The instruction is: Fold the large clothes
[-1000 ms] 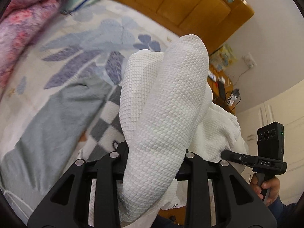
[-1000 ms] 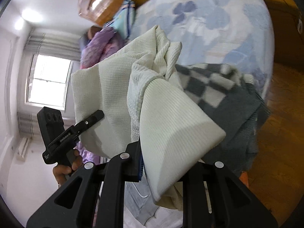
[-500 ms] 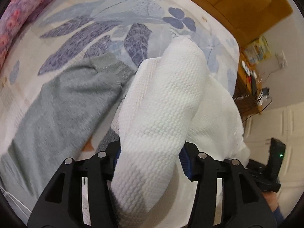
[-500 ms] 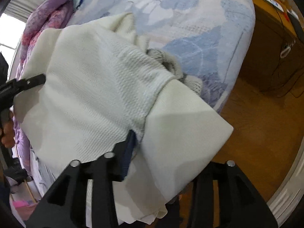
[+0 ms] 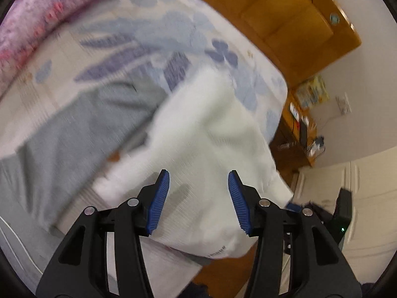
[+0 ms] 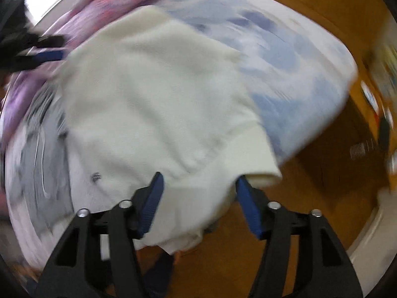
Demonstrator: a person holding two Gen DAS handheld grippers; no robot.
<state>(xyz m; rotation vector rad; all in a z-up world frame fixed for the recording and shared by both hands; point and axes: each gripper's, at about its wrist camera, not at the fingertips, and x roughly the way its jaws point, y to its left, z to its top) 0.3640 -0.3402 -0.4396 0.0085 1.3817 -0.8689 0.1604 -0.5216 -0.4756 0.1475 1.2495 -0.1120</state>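
I see a blue floral-print bedsheet (image 5: 230,57), an orange wooden headboard (image 5: 280,22), and a pink-purple quilt (image 5: 37,12) along the bed's far-left edge.

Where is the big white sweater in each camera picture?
Left wrist: white sweater fills the middle, ahead of the open left gripper.
Right wrist: it fills the centre, above the open right gripper.
Shared landmark: the blue-flowered bedsheet.

No text can be read in either view. The white garment (image 5: 213,149) carries a short dark printed line near its lower hem in the left wrist view and a small dark mark in the right wrist view, both too blurred to make out.
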